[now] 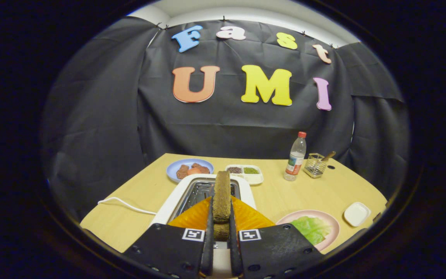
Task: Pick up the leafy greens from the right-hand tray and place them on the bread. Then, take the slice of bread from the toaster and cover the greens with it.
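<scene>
A brown slice of bread [222, 192] stands on edge between my fingers, and my gripper [221, 211] is shut on its lower part. The slice is held just above the slots of the white toaster [248, 188], which lies straight ahead of the fingers. To the right of the fingers, near the table's front edge, a pale green leaf [312, 228] lies on a pink plate [334, 224]. Whatever is under the leaf is hidden.
Beyond the toaster are a blue plate [176, 164] with brown food and a white divided tray [258, 179] of grains. A plastic bottle [295, 157] and a wire basket [315, 166] stand at the back right. A small white dish [356, 214] sits at the right edge, and a white cord [126, 204] trails left.
</scene>
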A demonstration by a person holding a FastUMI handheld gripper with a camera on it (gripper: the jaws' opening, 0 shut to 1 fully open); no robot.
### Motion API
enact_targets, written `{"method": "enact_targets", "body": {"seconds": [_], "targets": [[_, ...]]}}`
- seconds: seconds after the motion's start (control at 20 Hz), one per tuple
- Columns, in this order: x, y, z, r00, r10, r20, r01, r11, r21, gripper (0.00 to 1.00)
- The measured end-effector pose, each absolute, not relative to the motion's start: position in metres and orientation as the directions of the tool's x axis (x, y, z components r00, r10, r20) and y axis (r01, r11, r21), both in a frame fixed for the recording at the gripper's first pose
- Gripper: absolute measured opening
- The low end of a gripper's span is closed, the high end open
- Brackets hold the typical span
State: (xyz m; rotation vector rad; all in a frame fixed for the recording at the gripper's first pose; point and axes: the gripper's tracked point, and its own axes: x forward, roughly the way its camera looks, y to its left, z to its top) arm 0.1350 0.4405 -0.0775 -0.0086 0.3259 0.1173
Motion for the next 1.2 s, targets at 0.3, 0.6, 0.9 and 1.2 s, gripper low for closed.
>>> {"method": "enact_targets", "body": {"seconds": [0.3, 0.6, 0.9, 1.2], "targets": [[0.132, 0.434, -0.065, 0.945, 0.146, -0.293, -0.134, 0.989, 0.060, 0.12], [0.120, 0.422, -0.024, 0.965, 0.157, -0.210, -0.144, 0.987, 0.077, 0.12], [0.104, 0.389, 0.025, 0.976, 0.168, -0.139, -0.150, 0.980, 0.131, 0.12], [0.086, 0.333, 0.045, 0.982, 0.183, -0.046, -0.173, 0.970, 0.169, 0.12]]}}
